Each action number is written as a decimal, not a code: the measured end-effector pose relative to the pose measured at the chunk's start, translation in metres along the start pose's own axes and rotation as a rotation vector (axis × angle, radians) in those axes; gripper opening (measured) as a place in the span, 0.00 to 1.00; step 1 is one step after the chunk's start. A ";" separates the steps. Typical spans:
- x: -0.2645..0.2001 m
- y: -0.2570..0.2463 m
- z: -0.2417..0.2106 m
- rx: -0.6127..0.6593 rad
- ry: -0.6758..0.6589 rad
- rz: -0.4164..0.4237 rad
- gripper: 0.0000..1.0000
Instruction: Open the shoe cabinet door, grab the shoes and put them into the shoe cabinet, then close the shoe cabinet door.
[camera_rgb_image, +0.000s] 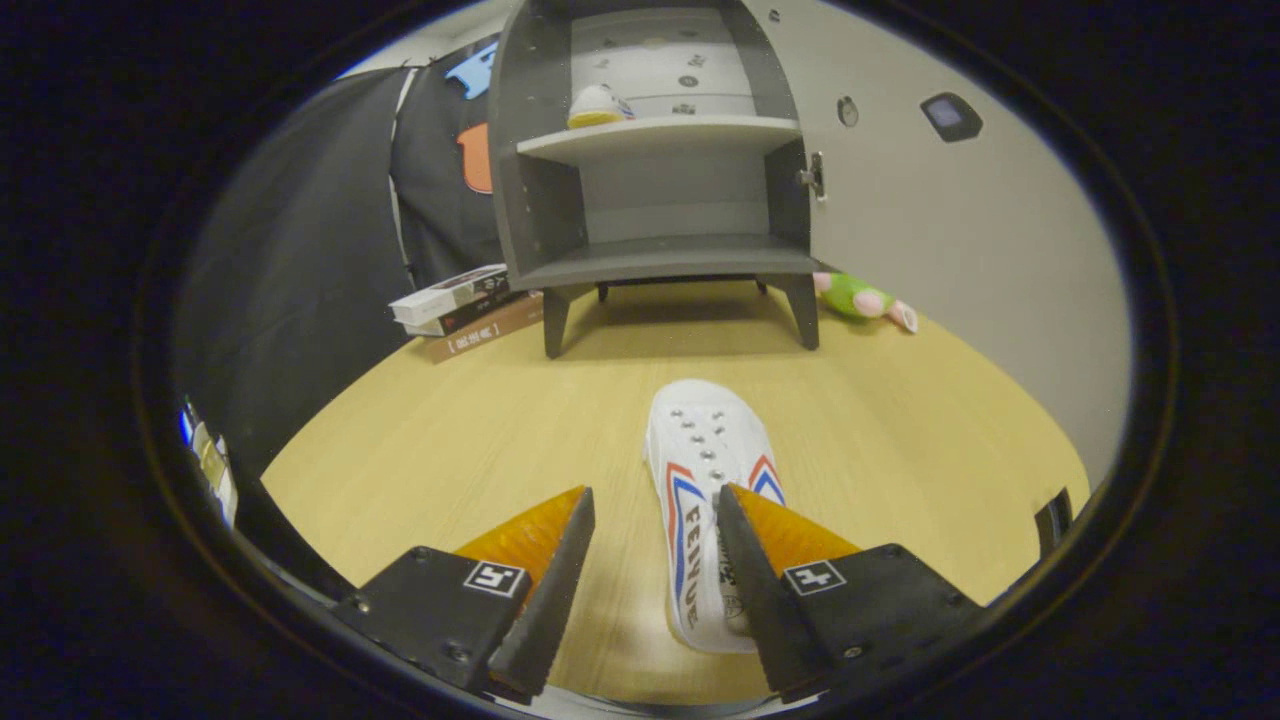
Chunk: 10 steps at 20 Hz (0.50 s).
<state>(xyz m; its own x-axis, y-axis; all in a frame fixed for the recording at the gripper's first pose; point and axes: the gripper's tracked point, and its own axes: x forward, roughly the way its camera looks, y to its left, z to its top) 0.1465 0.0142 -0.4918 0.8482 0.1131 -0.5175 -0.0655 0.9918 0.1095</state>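
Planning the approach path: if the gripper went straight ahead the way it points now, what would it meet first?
The open gripper would probably meet the white shoe first; its heel end already lies by the right finger. Beyond it stands the open shoe cabinet.

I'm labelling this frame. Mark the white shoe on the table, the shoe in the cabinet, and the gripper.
white shoe (705, 440): gripper view, toe cap.
shoe in the cabinet (596, 106): gripper view, its side, upper shelf.
gripper (655, 505): gripper view, midway between open fingertips.

Pale wood-grain counter (450, 440), smooth and matt. The shoe (705, 450) looks like white canvas cloth; the cabinet (660, 255) is matt grey board; the toy (862, 298) is soft plush.
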 end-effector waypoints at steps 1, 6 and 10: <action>0.002 -0.002 0.002 -0.004 -0.018 -0.013 0.76; 0.017 -0.005 -0.008 0.058 0.080 -0.052 0.63; 0.017 -0.011 -0.009 0.063 0.098 -0.053 0.38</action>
<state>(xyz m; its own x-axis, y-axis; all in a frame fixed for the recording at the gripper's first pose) 0.1575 0.0058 -0.5093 0.7940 0.0692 -0.6040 0.0135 0.9913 0.1313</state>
